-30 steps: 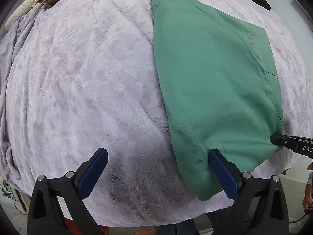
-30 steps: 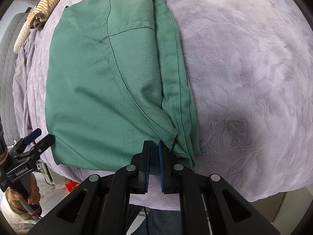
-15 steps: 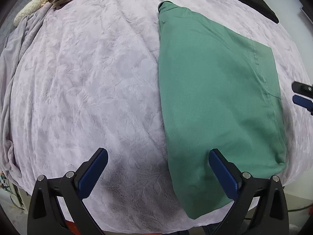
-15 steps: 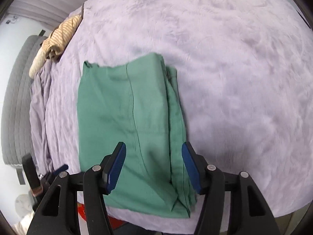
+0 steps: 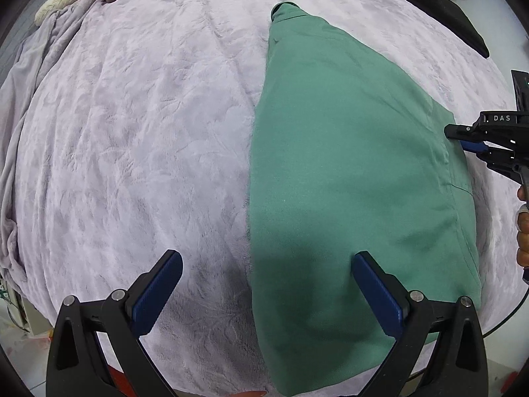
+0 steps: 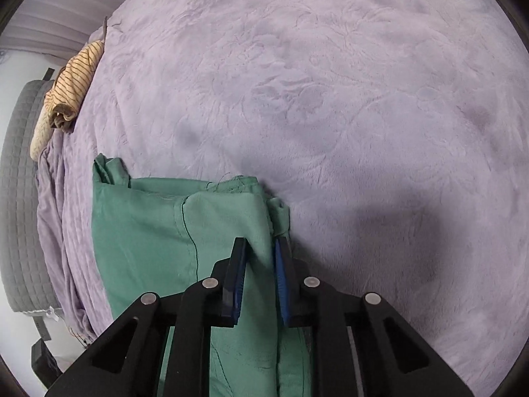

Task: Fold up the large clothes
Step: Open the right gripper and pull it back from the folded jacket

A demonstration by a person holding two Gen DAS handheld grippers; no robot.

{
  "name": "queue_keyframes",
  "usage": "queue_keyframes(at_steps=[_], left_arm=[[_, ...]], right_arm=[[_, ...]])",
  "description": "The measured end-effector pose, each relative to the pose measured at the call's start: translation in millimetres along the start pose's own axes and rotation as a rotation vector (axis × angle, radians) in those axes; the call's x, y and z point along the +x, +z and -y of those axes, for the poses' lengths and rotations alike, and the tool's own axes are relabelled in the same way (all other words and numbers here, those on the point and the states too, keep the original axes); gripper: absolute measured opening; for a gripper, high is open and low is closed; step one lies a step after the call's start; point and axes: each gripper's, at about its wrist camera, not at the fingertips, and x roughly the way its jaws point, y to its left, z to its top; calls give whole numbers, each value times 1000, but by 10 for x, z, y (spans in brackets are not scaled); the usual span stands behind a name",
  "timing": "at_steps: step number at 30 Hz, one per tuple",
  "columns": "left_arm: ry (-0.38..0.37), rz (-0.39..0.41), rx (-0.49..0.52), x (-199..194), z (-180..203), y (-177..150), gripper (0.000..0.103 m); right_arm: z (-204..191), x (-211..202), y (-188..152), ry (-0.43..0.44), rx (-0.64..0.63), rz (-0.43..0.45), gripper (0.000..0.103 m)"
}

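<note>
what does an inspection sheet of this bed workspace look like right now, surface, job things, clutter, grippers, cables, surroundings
surface: lilac plush blanket over the bed, lightly creased.
job's things: green garment folded into a long panel, lying flat.
clutter: striped cloth bunched at the far edge; black item at the far right.
grippers: left gripper open above the garment's near end; right gripper closing with a fold of green fabric between its jaws.
cables: thin dark cable at right edge.
surroundings: grey quilted headboard.
</note>
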Motion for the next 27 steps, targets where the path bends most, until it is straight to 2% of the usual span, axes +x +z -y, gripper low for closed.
queue_keyframes(at_steps=[6,11,12,16,20,22,24,27], left_arm=[[8,-4,6,19,-8,94,103],[2,-15,26,32,-18,149,103],[3,-18,28,44,-10,161,103],[7,-34,47,85,-7,137,103],[11,-44,61,102,-31,129,103],[10,-50,61,112,-29,123,103],[9,-54,62,111,-41,112,103],[13,-53,63,101,-37,100,103]], right_arm=[[-17,134,68,-32,-30,-17,22],[-52,-54,13,-26,-28,-14,23],[-83,-95,-11,-32,-43,-9,27],[-190,-200,-146,-49,-93,-7,27],[-191,-254,-250,-59,-91,-11,28],[-182,-270,-306,-68,-88,-16,34],[-192,-282,-363,-77,-87,-19,53],[-197,-326,-462,-88,-99,-19,53]])
